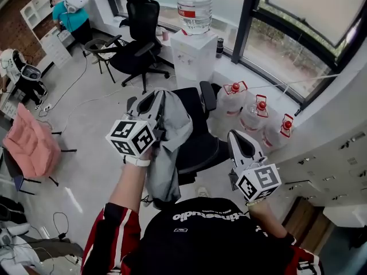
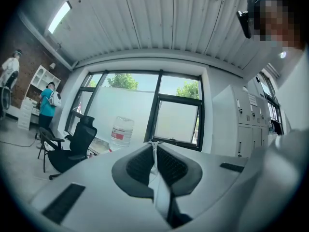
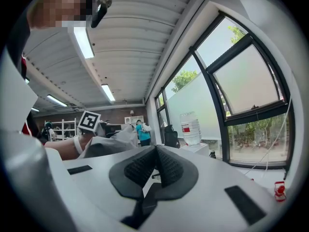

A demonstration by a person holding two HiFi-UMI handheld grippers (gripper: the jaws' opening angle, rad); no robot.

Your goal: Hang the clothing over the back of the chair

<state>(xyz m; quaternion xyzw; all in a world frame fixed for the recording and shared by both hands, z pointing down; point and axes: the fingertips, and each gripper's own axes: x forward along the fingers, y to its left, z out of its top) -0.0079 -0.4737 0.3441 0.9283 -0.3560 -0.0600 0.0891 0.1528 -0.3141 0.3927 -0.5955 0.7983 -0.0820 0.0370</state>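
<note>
- My right gripper: jaws pressed together, nothing between them.
- My left gripper is clamped on one grey garment, whose long axis hangs straight down.
- It hangs before one black chair.
- Beyond: three water jugs.

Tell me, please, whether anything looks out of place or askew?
Nothing looks spilled or damaged. The grey garment hangs bunched from the shut left gripper over the black office chair.

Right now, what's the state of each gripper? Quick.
Left gripper: closed, holding the grey clothing by a fold.
Right gripper: closed, nothing between its jaws.
</note>
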